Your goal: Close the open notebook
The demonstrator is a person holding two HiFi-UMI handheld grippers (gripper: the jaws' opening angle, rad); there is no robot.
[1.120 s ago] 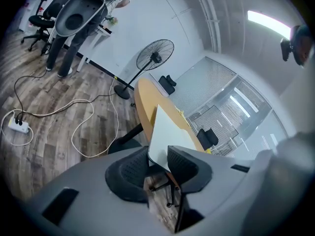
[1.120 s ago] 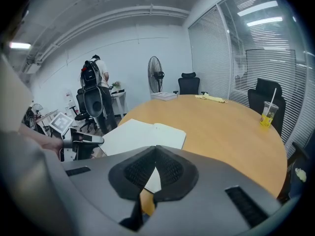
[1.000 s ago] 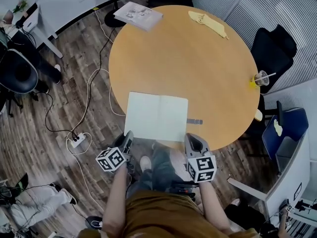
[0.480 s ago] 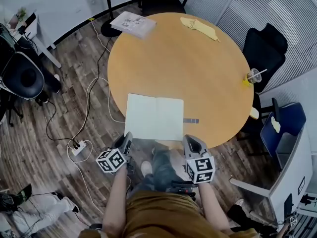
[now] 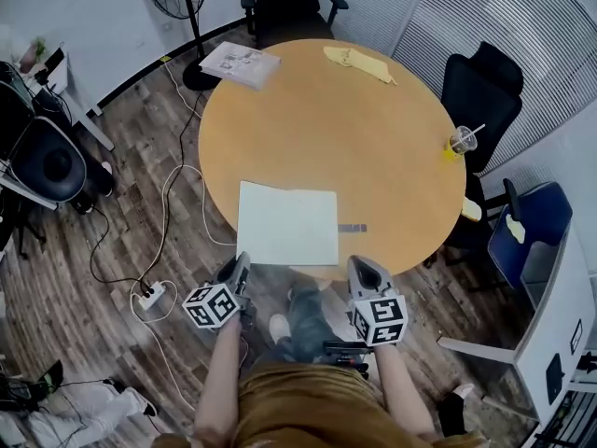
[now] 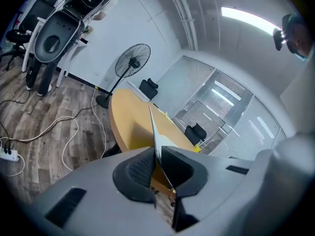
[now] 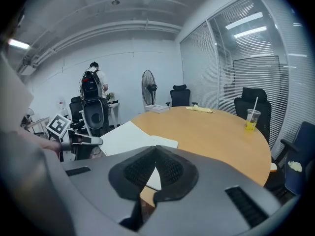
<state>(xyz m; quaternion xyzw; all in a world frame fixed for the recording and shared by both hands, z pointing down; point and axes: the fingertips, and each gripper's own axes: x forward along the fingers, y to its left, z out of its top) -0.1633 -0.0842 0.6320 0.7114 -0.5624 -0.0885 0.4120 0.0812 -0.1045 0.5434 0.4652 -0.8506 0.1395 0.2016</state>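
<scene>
The open notebook (image 5: 287, 224) lies with white pages up at the near edge of the round wooden table (image 5: 373, 138). My left gripper (image 5: 241, 260) is at its near left corner. In the left gripper view the jaws (image 6: 156, 154) have just been closing, and the thin edge of the notebook's left half (image 6: 153, 127) stands pinched between them. The right gripper view shows that left half (image 7: 123, 134) tilted up off the table. My right gripper (image 5: 358, 263) hovers just off the near right corner, its jaws (image 7: 155, 149) shut and holding nothing.
A drink cup with a straw (image 5: 459, 142) stands at the table's right edge, a yellow cloth (image 5: 359, 63) and a magazine (image 5: 240, 63) at the far side. A small grey strip (image 5: 352, 228) lies right of the notebook. Chairs, a fan and floor cables (image 5: 168, 203) surround the table.
The left gripper has taken hold of the notebook's left edge, and the notebook looks narrower as that half lifts. Both grippers have risen slightly.
</scene>
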